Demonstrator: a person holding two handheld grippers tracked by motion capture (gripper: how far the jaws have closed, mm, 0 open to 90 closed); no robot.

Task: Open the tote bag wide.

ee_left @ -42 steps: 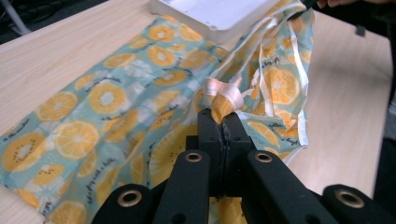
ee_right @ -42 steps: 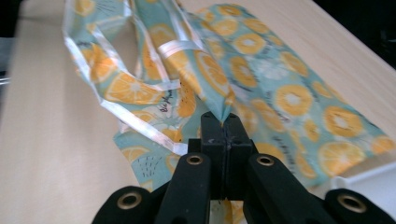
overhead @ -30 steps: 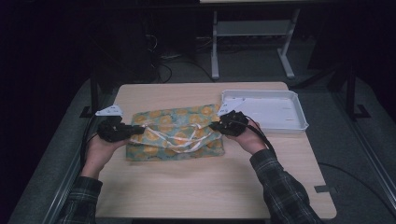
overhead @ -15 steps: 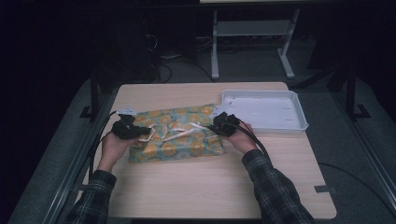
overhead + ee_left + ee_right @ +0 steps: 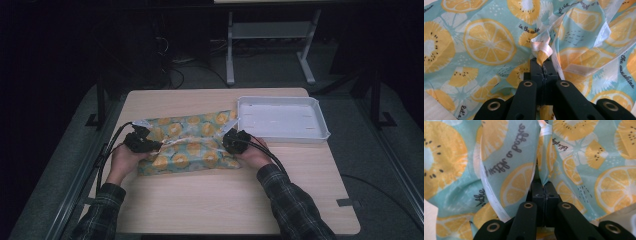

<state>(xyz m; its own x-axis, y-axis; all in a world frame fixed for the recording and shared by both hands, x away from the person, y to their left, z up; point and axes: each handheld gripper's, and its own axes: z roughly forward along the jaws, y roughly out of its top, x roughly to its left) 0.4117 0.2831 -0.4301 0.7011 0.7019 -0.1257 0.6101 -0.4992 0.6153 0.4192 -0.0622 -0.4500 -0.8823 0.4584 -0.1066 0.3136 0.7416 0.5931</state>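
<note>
Lettering on the lemon-print cloth (image 5: 486, 40) reads "in the", "sunshine" and "let's". The cloth lies rumpled on the light wooden table (image 5: 225, 200), just left of a white tray (image 5: 282, 119). Dark floor, cables and a grey metal stand (image 5: 270, 40) lie beyond the table. The left gripper (image 5: 141, 142) has its jaws pressed together on a white-hemmed fold at the cloth's left side. The right gripper (image 5: 235, 141) has its jaws pressed together on a fold at the cloth's right side.

cloth (image 5: 190, 145) | teal, lemon-slice print, white hem | rumpled, spread flat | table middle
</note>
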